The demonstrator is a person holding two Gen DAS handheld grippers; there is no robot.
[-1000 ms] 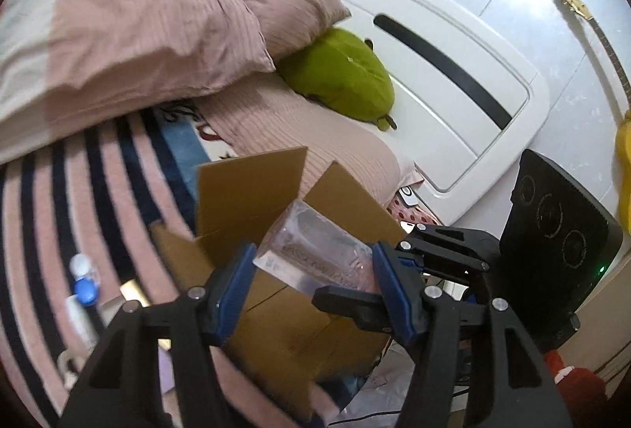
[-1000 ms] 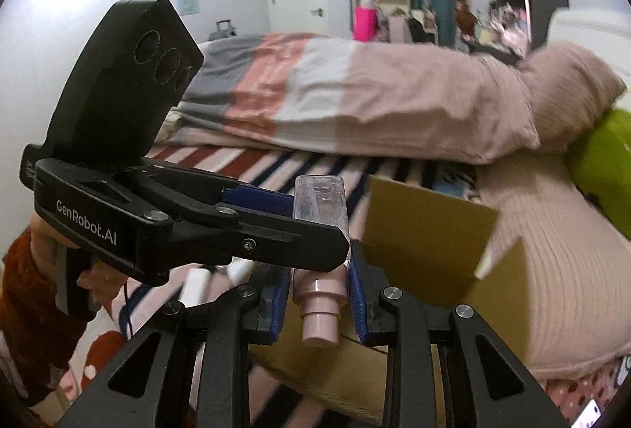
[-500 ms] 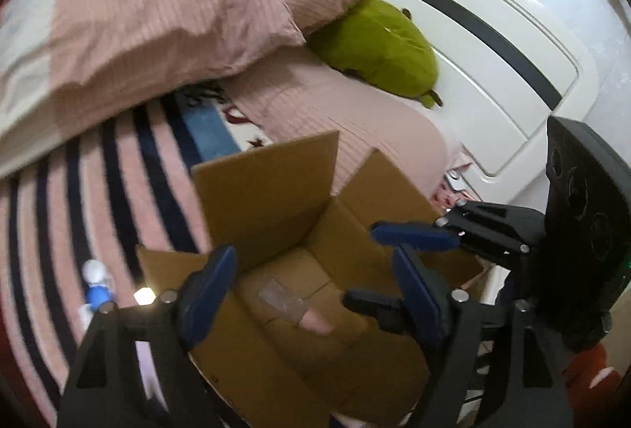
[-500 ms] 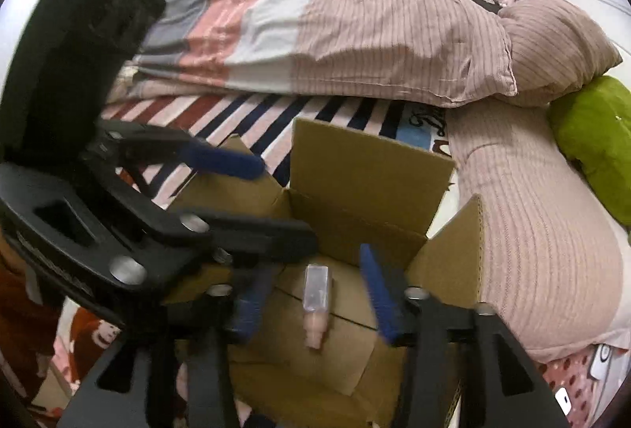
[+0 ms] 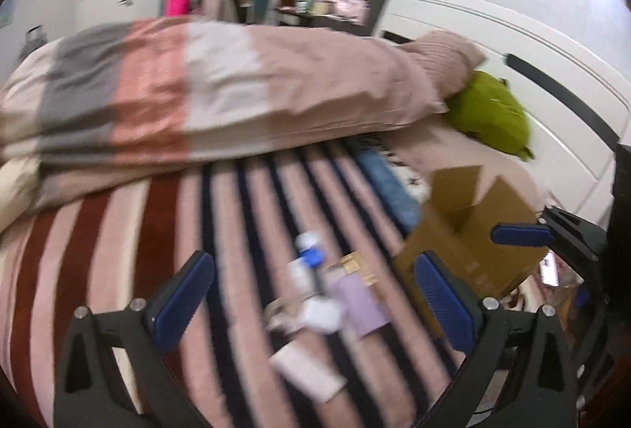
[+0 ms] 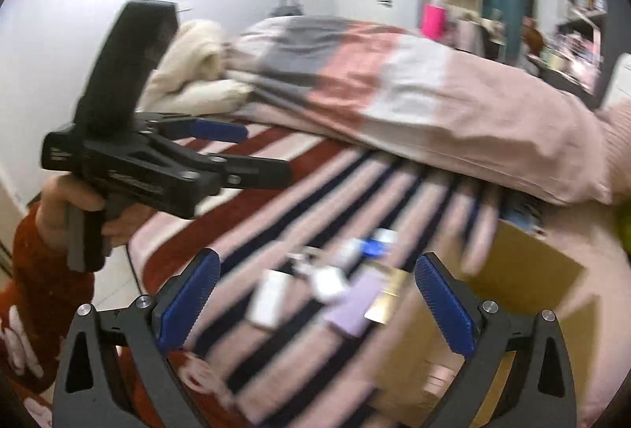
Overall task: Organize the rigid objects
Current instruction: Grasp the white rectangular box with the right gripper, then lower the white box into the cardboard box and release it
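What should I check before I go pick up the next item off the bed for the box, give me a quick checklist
1. Left gripper open and holding nothing: ok.
2. Right gripper open and holding nothing: ok.
3. Items left to collect: ok. A purple box, a white box and a blue-capped bottle lie loose on the striped blanket.
4. Cardboard box open with flaps up: ok in the left wrist view.
5. Sharp view to pick a grasp point: not ok, both views are motion blurred.
6. Grippers apart from each other: ok, the left gripper sits off to the left in the right wrist view.
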